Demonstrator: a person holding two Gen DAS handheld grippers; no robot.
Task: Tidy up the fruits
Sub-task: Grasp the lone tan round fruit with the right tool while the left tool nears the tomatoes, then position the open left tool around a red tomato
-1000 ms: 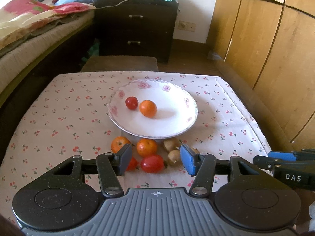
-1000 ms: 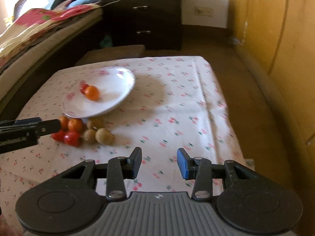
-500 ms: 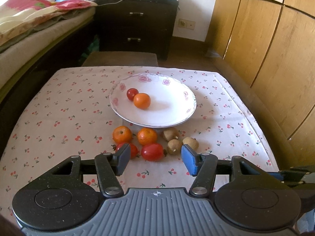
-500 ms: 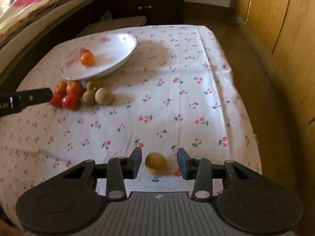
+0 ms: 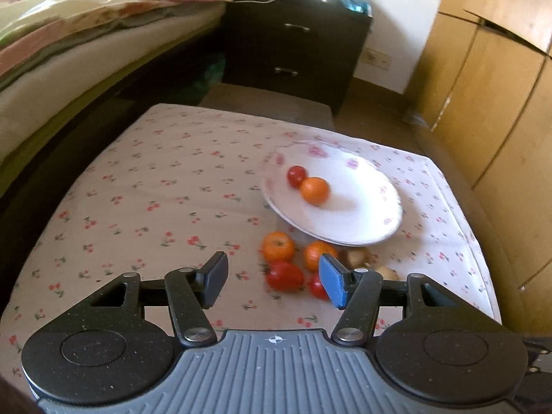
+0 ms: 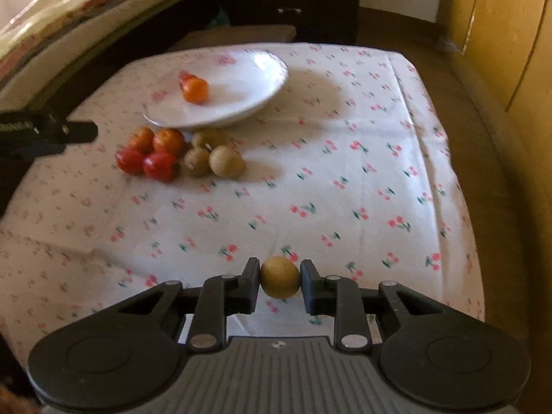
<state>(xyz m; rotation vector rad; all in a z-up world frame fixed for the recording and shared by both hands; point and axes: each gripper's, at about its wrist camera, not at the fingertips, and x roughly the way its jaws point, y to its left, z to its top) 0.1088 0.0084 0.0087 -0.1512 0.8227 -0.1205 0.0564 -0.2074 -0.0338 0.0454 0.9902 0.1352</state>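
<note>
Right hand-held gripper [image 6: 279, 283]: pinched a tan round fruit [image 6: 279, 277] above the worktop's [image 6: 345, 179] near edge.
Left hand-held gripper [image 5: 272, 283]: spread, empty.
Plate [image 6: 241, 110]: held an orange [image 6: 195, 90].

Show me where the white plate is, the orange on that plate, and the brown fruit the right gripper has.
white plate [image 6: 265, 79]: right wrist view, bare inner right side.
orange [image 6: 196, 90]: right wrist view, its middle.
brown fruit [image 6: 279, 277]: right wrist view, centre, between the pads.
</note>
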